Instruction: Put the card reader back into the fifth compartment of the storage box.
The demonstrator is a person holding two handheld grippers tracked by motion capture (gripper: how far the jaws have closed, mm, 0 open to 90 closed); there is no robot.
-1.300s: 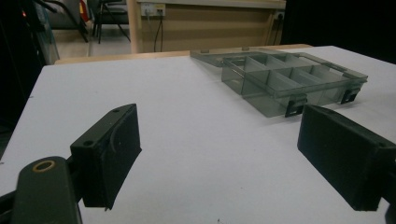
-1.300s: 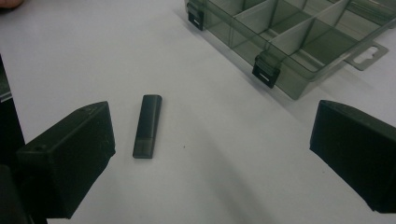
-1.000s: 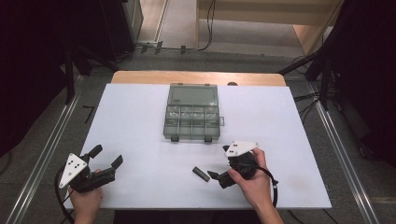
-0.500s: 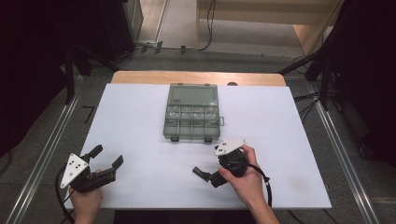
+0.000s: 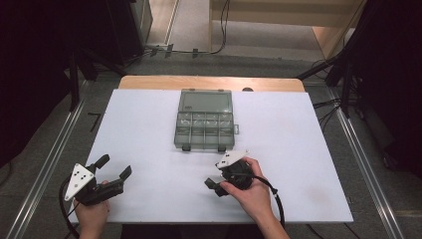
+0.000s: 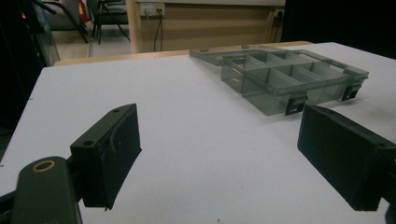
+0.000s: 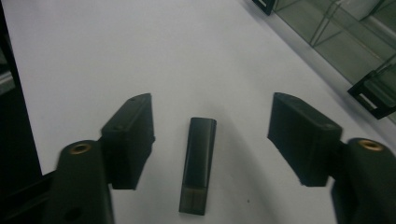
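— What is seen on the white surface (image 5: 149, 124)?

— A clear grey box (image 5: 204, 125) with small compartments is seen near the far middle. Its lid is laid open and flat on the far side. Two dark latches are seen on its near edge. Whether anything lies in the compartments cannot be told.

— Where is the small thing?

— A small black bar (image 7: 198, 164) is laid flat on the surface, near the middle, closer than the box. In the right gripper view it is seen between the two black jaws of the right claw (image 5: 213, 185), and it is not touched by either jaw. Bare surface is seen on both sides of it.

— How is the right claw held?

— It is held open, low over the surface, with its jaws spread wide on both sides of the bar.

— And the left claw (image 5: 113, 167)?

— It is held open too, at the near left corner, well apart from the bar and the box. Nothing is held between its jaws. In the left gripper view, the box is seen far off past the jaws, with bare surface between.

— What is around the surface?

— A wooden edge is seen at the far side. Grey floor (image 5: 50, 149) and dark cables (image 5: 328, 104) are seen around it.
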